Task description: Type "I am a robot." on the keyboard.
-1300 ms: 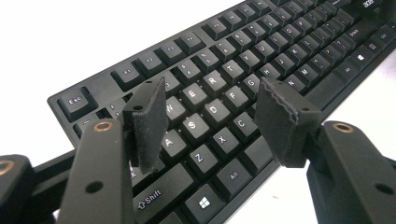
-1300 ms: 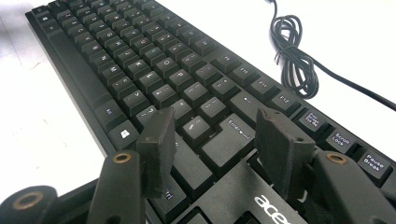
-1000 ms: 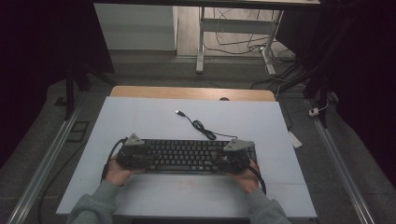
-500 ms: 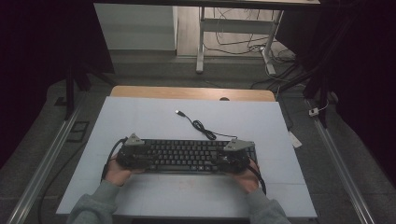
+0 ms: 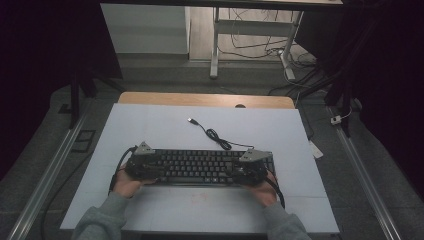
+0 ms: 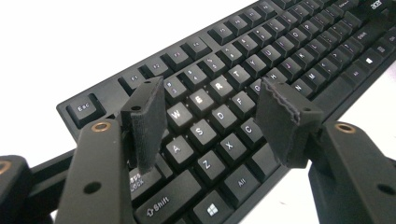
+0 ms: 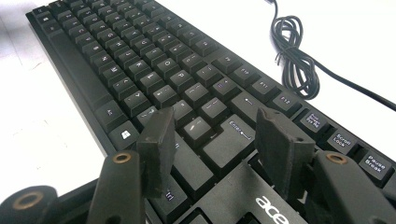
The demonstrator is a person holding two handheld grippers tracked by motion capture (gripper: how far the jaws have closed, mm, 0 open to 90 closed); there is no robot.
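Black keyboard (image 5: 200, 167) lies at the table's (image 5: 150, 125) six o'clock edge, its cable (image 5: 215, 135) trailing toward twelve. Left gripper (image 6: 212, 116) and right gripper (image 7: 215, 140) are poised over its two ends, fingers spread wide, nothing held. Keys could be pressed or the board shoved if the fingers were lowered carelessly. Nothing is seen changed from the earlier frames.

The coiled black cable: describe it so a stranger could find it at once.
Start at the white table top and find the black keyboard near its front edge. Just behind the keyboard lies the thin black cable, loosely coiled, ending in a loose USB plug, apart from the thicker gripper cables.
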